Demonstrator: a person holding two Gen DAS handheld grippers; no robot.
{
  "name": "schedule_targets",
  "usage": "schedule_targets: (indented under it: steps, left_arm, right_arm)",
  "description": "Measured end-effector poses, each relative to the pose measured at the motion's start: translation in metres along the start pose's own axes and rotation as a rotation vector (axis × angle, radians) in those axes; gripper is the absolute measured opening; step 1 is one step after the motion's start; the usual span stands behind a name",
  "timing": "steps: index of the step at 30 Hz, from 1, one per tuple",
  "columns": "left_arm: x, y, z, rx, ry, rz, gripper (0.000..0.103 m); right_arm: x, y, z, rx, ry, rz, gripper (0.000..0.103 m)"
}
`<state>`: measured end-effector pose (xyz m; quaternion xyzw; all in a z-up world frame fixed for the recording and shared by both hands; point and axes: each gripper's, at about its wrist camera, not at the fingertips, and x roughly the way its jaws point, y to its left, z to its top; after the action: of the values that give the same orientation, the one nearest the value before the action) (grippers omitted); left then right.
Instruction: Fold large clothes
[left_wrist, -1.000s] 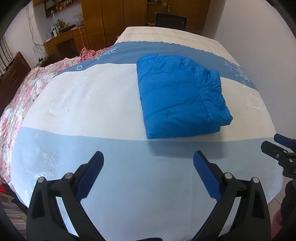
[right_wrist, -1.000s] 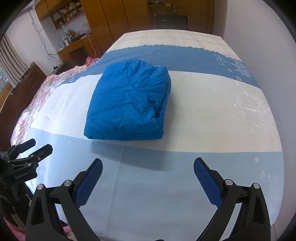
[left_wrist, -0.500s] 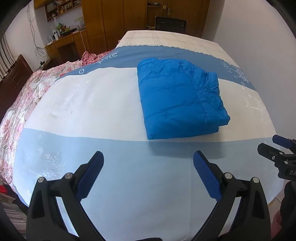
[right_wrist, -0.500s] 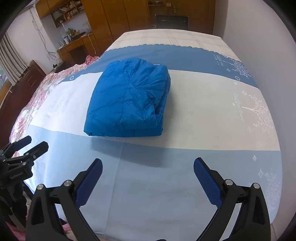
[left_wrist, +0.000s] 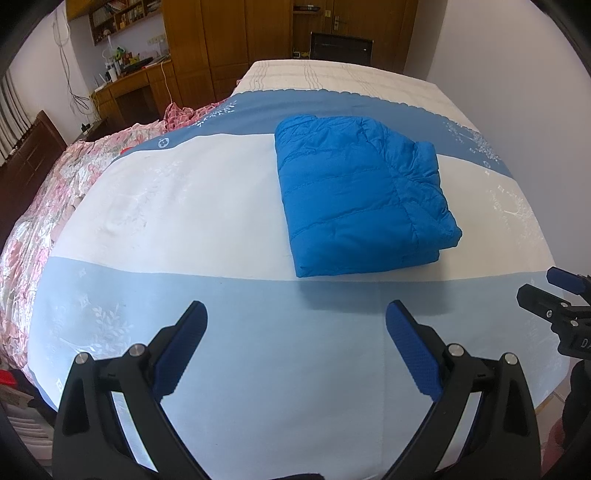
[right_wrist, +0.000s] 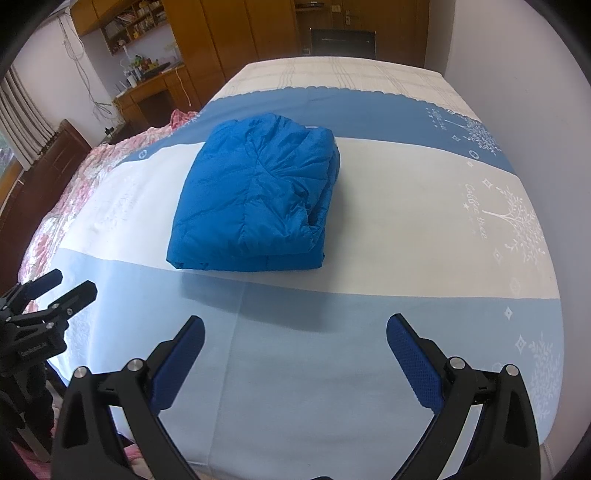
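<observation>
A bedroom with wooden wardrobes (left_wrist: 229, 48) at the far wall holds a wide bed (left_wrist: 155, 206) dressed in a white and blue banded bedsheet, with a pink floral quilt (left_wrist: 33, 221) bunched along its nine o'clock edge. The puffy bright-blue quilted jacket (left_wrist: 354, 192) lies as a compact rectangle on the white band, toward one o'clock in the left wrist view and eleven o'clock in the right wrist view. It looks fully folded, so the step in hand is judged to be a clean retreat: both tools should stay clear of the bundle and avoid dragging the sheet beneath it. The left hand-held gripper (left_wrist: 295, 347) hovers over the pale-blue band, jaws spread wide and empty, well apart from the jacket. The right hand-held gripper (right_wrist: 295, 354) is likewise wide apart, holding nothing, level and pointing across the bed
</observation>
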<state>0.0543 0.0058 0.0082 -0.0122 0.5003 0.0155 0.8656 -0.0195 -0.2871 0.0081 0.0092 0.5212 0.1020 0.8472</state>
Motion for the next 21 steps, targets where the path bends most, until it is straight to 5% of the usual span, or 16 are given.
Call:
schedule_targets:
  steps: [21]
  left_arm:
    - [0.0009, 0.0054, -0.0030, 0.010, 0.007, -0.002, 0.096]
  right_arm:
    - [0.0026, -0.0022, 0.0028, -0.008, 0.009, 0.004, 0.099]
